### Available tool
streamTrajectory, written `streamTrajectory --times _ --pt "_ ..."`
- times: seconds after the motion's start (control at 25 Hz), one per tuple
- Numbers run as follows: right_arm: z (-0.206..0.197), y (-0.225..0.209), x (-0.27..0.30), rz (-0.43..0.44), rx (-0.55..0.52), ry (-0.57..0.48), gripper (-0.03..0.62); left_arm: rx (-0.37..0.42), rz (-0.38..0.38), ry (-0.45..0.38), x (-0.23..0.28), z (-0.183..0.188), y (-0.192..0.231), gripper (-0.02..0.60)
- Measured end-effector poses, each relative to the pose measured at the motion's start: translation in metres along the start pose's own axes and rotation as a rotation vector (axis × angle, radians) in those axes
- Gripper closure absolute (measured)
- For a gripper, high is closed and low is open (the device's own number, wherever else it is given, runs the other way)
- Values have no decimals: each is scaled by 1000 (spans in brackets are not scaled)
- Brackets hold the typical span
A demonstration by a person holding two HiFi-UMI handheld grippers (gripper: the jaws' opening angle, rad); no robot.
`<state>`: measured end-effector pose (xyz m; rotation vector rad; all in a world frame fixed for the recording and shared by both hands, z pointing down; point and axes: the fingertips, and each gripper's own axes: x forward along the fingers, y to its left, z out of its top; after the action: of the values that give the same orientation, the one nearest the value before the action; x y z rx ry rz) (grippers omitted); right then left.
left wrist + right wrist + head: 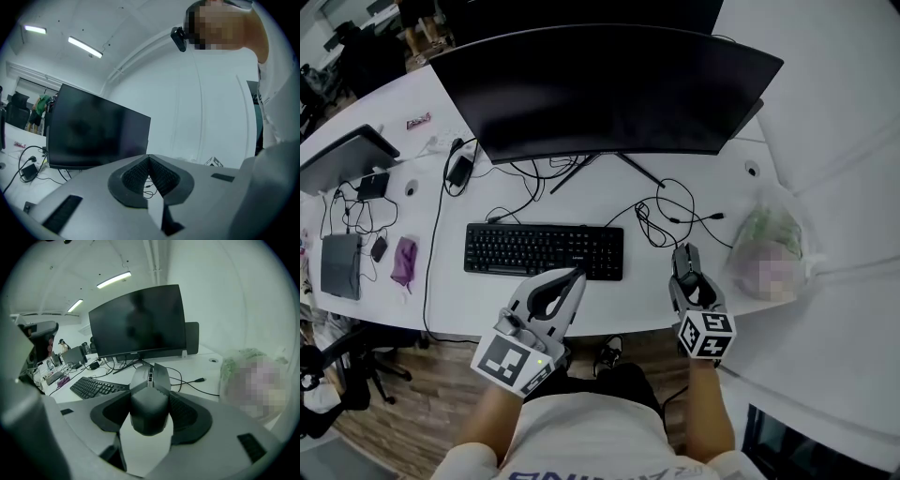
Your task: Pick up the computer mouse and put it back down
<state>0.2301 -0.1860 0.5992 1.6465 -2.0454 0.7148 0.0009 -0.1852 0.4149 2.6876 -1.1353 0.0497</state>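
Observation:
The black computer mouse (685,259) is at the desk's front right, to the right of the keyboard (544,249). My right gripper (687,275) is shut on the mouse's sides. In the right gripper view the mouse (149,397) fills the gap between the dark pads (187,413), nose toward the monitor (138,322). Whether it touches the white desk (637,300) I cannot tell. My left gripper (579,273) hangs over the desk's front edge just below the keyboard, shut and empty. In the left gripper view its tips (149,158) meet and point up at the monitor (93,131).
A tangle of black cables (675,211) lies behind the mouse. A filled plastic bag (769,248) sits just right of it. Far left are a laptop (342,155), a dark flat device (340,265) and a purple item (403,261). A wide curved monitor (609,89) stands at the back.

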Motion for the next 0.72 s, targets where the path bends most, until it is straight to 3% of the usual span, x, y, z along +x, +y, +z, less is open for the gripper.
streamTrajectory --times 0.72 --pt "-83 -5 48 -3 -23 209 321 -10 10 31 4 -11 6 577"
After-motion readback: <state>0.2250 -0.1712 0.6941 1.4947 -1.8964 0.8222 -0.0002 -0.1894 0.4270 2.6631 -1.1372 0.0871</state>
